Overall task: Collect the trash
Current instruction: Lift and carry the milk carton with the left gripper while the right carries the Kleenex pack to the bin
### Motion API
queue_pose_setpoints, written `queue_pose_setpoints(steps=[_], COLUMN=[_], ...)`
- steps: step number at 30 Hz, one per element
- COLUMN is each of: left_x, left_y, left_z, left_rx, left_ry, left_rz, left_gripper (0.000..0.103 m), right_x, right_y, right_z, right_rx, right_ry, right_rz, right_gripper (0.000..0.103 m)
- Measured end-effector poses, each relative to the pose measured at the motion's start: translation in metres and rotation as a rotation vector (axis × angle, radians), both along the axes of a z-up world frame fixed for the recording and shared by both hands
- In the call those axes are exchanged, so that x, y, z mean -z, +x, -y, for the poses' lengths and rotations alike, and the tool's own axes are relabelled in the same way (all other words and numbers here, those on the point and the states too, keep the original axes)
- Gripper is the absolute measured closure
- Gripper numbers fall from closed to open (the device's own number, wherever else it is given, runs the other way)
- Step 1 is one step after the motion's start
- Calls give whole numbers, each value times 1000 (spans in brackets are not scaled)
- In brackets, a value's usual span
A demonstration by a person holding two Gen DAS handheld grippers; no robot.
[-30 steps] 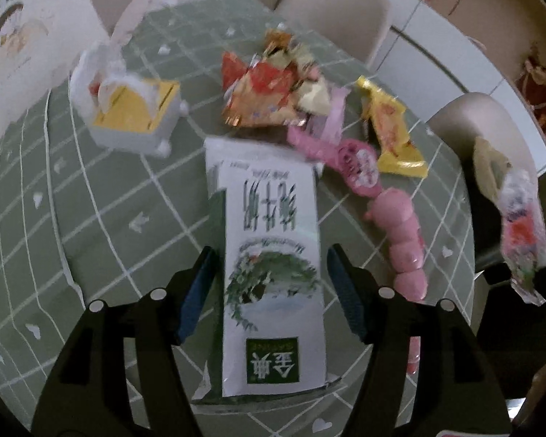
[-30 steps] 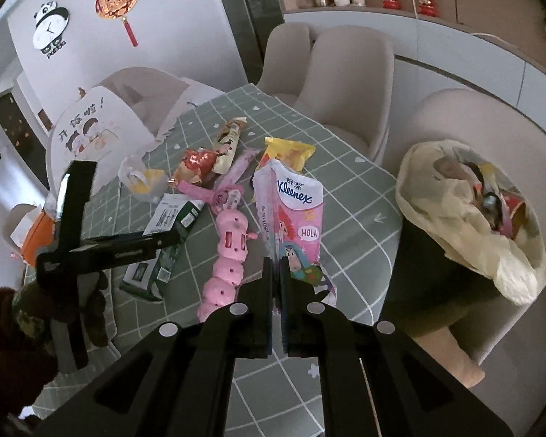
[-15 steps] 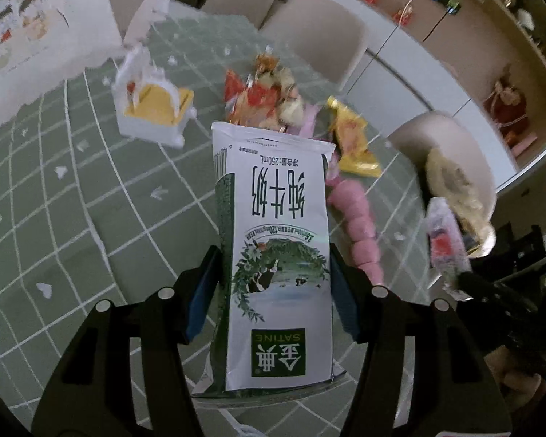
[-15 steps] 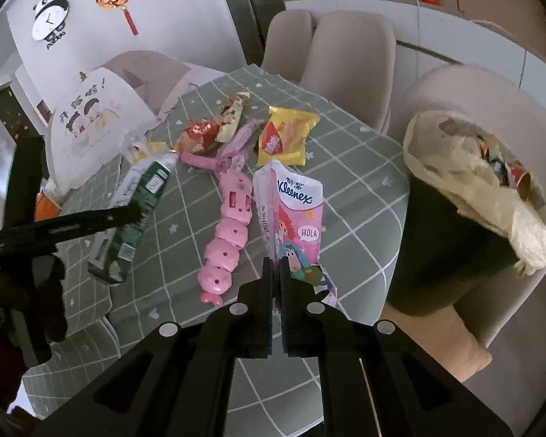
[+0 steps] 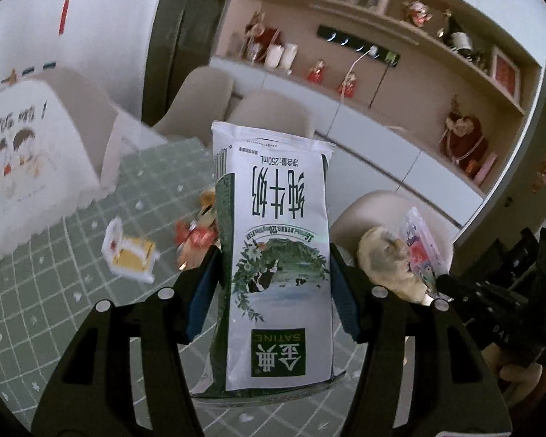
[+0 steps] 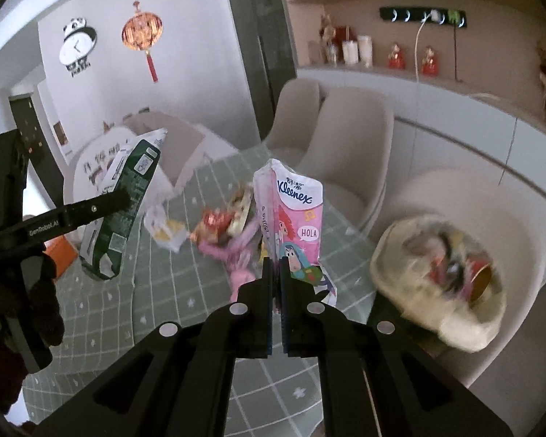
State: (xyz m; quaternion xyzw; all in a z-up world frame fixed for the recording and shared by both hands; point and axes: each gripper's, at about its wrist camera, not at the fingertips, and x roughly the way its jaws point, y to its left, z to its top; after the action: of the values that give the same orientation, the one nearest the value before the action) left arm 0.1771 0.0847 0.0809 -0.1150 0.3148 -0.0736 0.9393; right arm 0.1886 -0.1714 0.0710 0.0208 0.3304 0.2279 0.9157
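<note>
My left gripper [image 5: 275,266] is shut on a white and green milk carton [image 5: 276,225], which it holds in the air above the green checked table [image 5: 54,309]. The right wrist view shows that carton [image 6: 123,211] at the left, tilted, with a gloved hand below it. My right gripper [image 6: 276,273] is shut on the lower edge of a pink Kleenex tissue pack [image 6: 295,211], also off the table. A pale yellow trash bag [image 6: 436,276] full of wrappers sits to the right of that pack, beside the table edge. In the left wrist view the bag [image 5: 386,258] lies just behind the pack [image 5: 422,247].
Red wrappers [image 6: 214,218], a pink strip of packaging [image 6: 236,266] and a small white and yellow box [image 5: 131,255] lie on the table. Beige chairs [image 6: 345,145] ring its far side. A white cloth-covered chair [image 5: 25,167] stands at the left, and shelves line the back wall.
Both grippers have risen and tipped upward. The milk carton went from lying on the table to being held in the air. The tissue pack stayed gripped and moved nearer the trash bag.
</note>
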Motion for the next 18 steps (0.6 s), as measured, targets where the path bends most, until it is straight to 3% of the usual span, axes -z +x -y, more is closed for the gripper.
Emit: queue_pose_setpoints(steps=[7, 18], left_x=[-23, -15], left_y=[20, 90], left_z=[45, 181], left_rx=[68, 333], left_ry=[11, -121], left_rz=[55, 41], left_gripper=[48, 48], right_x=[-26, -33], right_y=[2, -6], right_z=[54, 189], right_rx=[63, 319], right_ry=[0, -13], right_rz=[73, 108], right_gripper=[97, 97])
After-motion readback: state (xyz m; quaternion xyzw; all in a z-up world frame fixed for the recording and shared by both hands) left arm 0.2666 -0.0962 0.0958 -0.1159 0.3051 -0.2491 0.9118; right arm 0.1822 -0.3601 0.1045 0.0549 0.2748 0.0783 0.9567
